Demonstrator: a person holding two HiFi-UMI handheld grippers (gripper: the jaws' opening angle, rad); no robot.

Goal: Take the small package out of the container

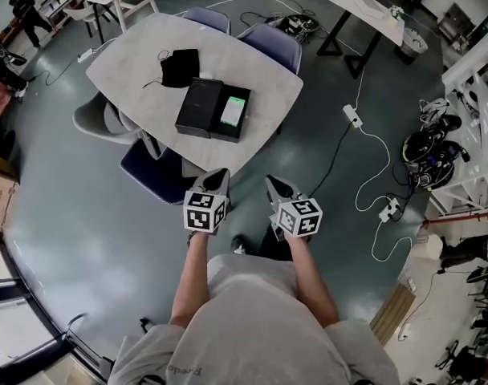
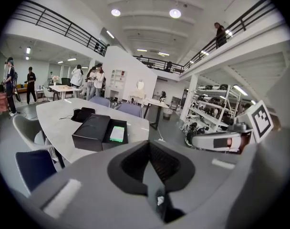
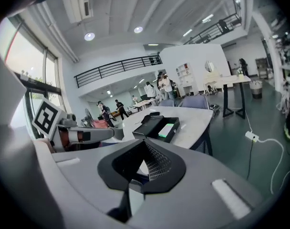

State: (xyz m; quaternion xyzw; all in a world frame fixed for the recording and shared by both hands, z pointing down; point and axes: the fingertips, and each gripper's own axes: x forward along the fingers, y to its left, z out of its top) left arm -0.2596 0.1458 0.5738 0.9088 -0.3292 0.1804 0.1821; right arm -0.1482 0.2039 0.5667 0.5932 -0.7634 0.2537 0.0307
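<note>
An open black container [image 1: 213,107] lies on the pale table [image 1: 140,62], its lid part at the left. In its right half sits the small package [image 1: 233,111], light green and white. Both gripper views show the container [image 2: 92,131] [image 3: 154,125] and the package [image 2: 117,133] [image 3: 166,130] well ahead. My left gripper [image 1: 218,175] and right gripper [image 1: 274,184] hang side by side over the floor, short of the table's near edge. Each is shut with nothing between its jaws [image 2: 149,146] [image 3: 144,148].
A black pouch [image 1: 180,66] with a cord lies behind the container. Chairs stand round the table: a dark blue one [image 1: 152,167] at the near edge, two [image 1: 272,42] at the far side. A power strip [image 1: 352,116] and cables cross the floor at the right.
</note>
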